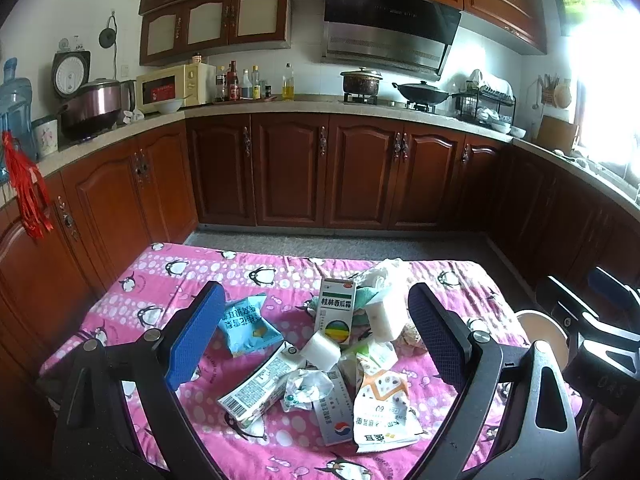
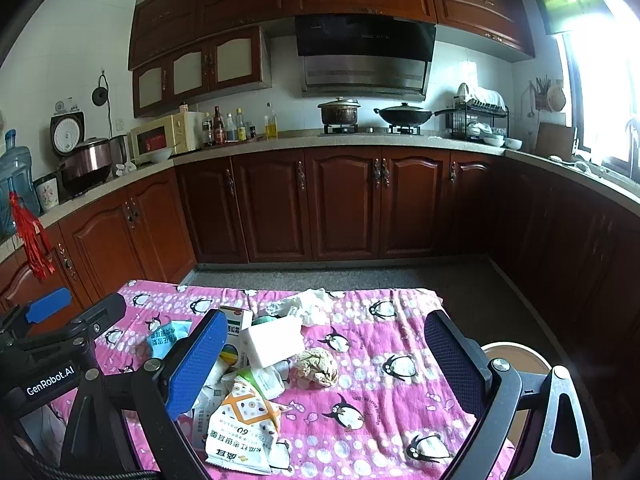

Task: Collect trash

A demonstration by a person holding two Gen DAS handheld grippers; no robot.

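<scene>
Both grippers, left gripper (image 1: 316, 330) and right gripper (image 2: 326, 354), hover with fingers apart, holding nothing, above the pink penguin-print desk (image 1: 168, 280). The trash pile lies mid-desk: one orange-patterned snack bag (image 2: 244, 428), one blue snack bag (image 1: 246, 326), one upright medicine box (image 1: 336, 310), two white foam blocks (image 1: 322, 350), one crumpled brown paper ball (image 2: 318, 366).

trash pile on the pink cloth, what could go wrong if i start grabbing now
The upright medicine box stands amid loose wrappers and could topple if nudged. The white block leans on the heap and may slide off. The pink cloth looks soft, so low open jaws might snag it along with a wrapper.
</scene>
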